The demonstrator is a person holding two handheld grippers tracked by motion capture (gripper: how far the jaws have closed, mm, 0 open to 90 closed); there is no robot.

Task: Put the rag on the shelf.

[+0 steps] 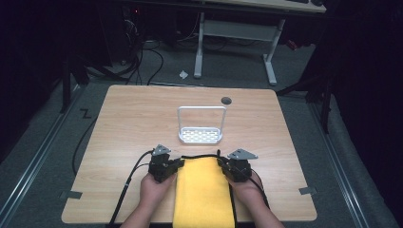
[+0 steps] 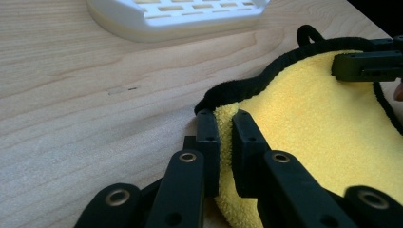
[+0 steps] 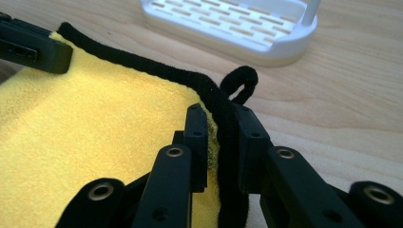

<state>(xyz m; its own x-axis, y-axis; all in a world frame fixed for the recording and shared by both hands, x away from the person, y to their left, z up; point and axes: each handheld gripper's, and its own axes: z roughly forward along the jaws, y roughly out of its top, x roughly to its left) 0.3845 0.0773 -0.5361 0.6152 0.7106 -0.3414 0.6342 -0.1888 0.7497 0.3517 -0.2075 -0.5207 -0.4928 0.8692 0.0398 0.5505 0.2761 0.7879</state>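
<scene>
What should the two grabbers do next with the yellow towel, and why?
Probably lift both far corners together and bring them toward the white rack. The left gripper is closed on the near-left corner of the yellow towel, and the right gripper is pinching its black-edged corner beside the hanging loop. The towel lies flat on the table, so raising it evenly seems the natural small step.

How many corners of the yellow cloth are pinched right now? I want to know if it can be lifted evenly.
2. The left claw grips the black-edged yellow terry cloth at its far left corner; the right claw grips the far right corner by the loop. Near corners lie out of view.
</scene>
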